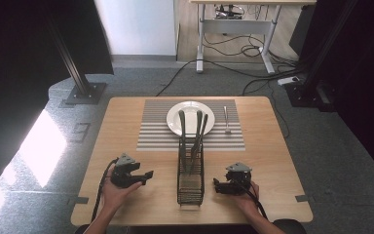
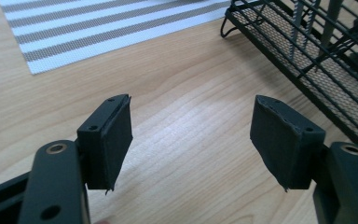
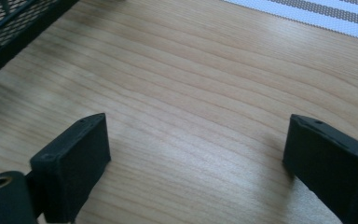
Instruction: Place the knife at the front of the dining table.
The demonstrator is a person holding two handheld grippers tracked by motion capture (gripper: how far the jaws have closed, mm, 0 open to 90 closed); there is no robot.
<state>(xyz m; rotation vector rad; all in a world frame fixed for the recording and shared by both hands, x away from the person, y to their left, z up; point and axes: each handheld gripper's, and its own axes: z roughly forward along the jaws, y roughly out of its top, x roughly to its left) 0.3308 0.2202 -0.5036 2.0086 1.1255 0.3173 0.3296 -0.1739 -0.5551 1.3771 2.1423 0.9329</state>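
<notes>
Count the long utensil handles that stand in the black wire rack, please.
3 greenish-grey utensil handles rise from the black wire rack: left, middle, right. Shorter pieces may be hidden inside.

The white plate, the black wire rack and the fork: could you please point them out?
white plate [image 1: 174, 117]: high view, bare left rim.
black wire rack [image 1: 190, 187]: high view, mesh floor.
fork [image 1: 226, 118]: high view, mid-handle.
</notes>
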